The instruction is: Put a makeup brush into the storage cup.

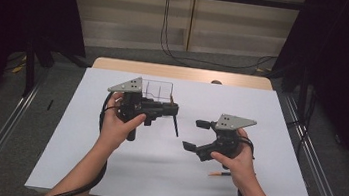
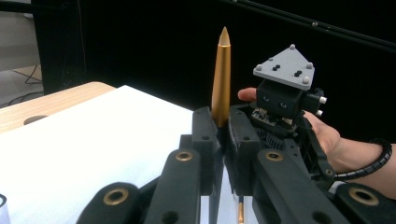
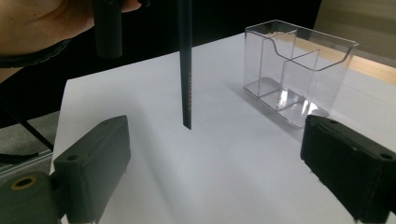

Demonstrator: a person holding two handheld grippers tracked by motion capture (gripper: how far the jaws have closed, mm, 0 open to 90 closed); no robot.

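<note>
high view: left gripper [image 1: 168, 108] pinches a dark pen [image 1: 175, 125] that hangs down over the white sheet [image 1: 103, 170], just near of the clear organizer [image 1: 158, 90]; right gripper [image 1: 196, 135] spread, nothing between. left gripper view: jaws pressed on the pen's gold tip [image 2: 221, 79]. right gripper view: jaws wide apart, pen [image 3: 185, 70] left of organizer [image 3: 299, 70].

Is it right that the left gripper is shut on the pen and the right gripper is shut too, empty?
Not quite. The left gripper is shut on the pen, but the right gripper is open, not shut: the right gripper view shows its jaws wide apart with nothing between them.
</note>
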